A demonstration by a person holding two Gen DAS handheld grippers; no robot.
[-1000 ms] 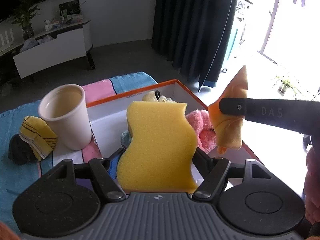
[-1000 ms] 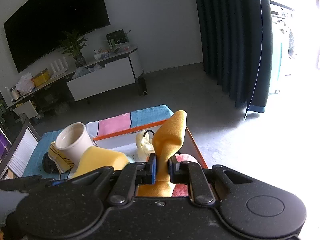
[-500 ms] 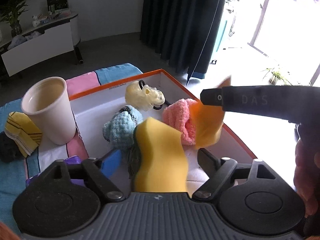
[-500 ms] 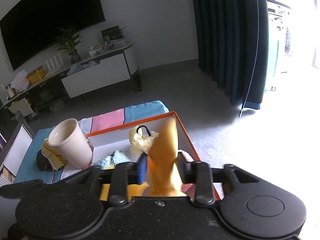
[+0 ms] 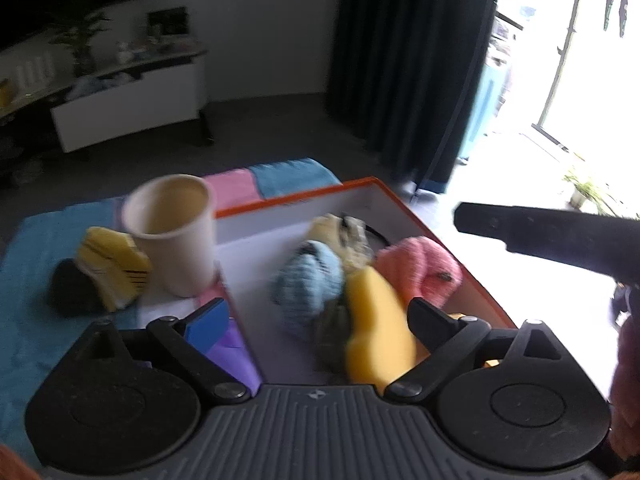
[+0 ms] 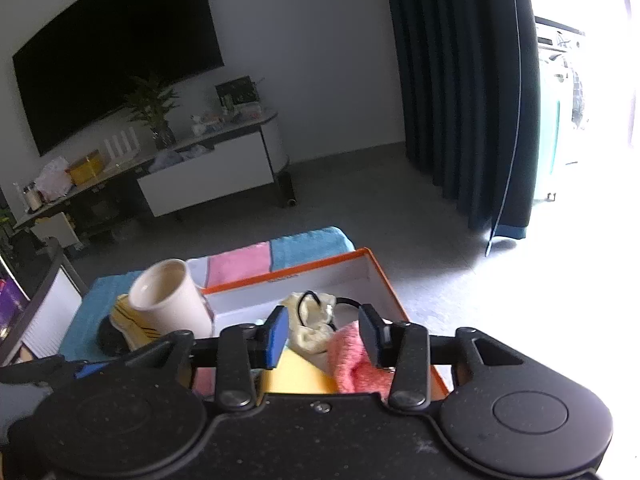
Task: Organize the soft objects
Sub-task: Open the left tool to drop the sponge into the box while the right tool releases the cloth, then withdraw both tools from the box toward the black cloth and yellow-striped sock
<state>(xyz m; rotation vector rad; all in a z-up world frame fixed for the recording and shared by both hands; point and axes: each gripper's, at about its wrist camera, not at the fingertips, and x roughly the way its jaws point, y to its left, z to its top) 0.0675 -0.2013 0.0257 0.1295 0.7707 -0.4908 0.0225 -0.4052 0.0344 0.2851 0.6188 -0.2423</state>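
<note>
Blown-out daylight glares from the right, the left-wrist view is motion-blurred, and fisheye edges bend.

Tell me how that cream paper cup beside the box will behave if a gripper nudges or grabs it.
The paper cup stands upright, looks empty and is taller than its base, so a nudge near the rim would probably tip it. Its thin walls would likely buckle under a firm squeeze. It stands on the soft striped towel, close against the orange-rimmed box, so it may wobble rather than slide.
</note>
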